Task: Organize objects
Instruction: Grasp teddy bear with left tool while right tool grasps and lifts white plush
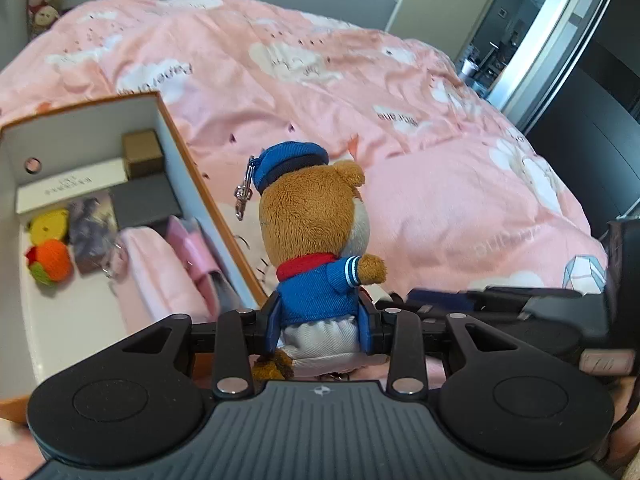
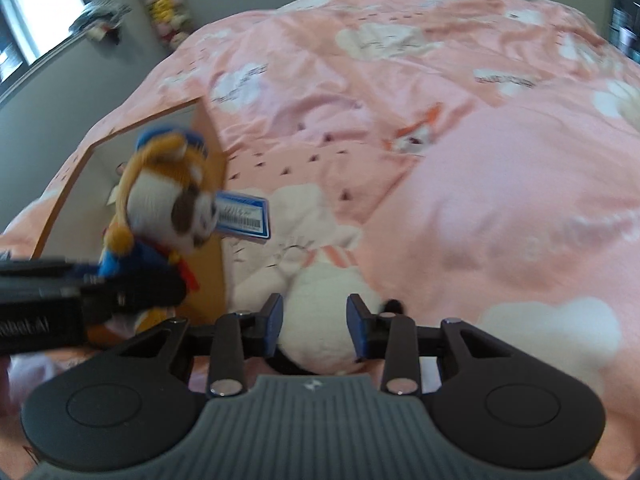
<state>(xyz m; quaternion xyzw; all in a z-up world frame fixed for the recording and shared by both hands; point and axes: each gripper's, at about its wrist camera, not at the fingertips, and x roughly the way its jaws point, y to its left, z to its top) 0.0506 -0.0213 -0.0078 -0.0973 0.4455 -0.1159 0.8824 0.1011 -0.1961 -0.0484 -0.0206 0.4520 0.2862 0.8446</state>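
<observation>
My left gripper (image 1: 320, 326) is shut on a brown plush bear (image 1: 312, 232) with a blue cap, blue jacket and red scarf, holding it upright at the waist just right of an open orange-edged box (image 1: 180, 148). The bear also shows in the right wrist view (image 2: 160, 200), with a blue tag by its face. My right gripper (image 2: 316, 326) has its jaws around a white plush toy (image 2: 320, 280) lying on the pink duvet; I cannot tell whether the fingers press it.
The box holds a white carton (image 1: 72, 188), a brown cube (image 1: 142, 154), a grey case (image 1: 144, 202), yellow and orange knitted toys (image 1: 50, 248) and pink pouches (image 1: 168, 272). The pink duvet (image 1: 440, 160) covers the bed. A doorway (image 1: 500, 40) stands at far right.
</observation>
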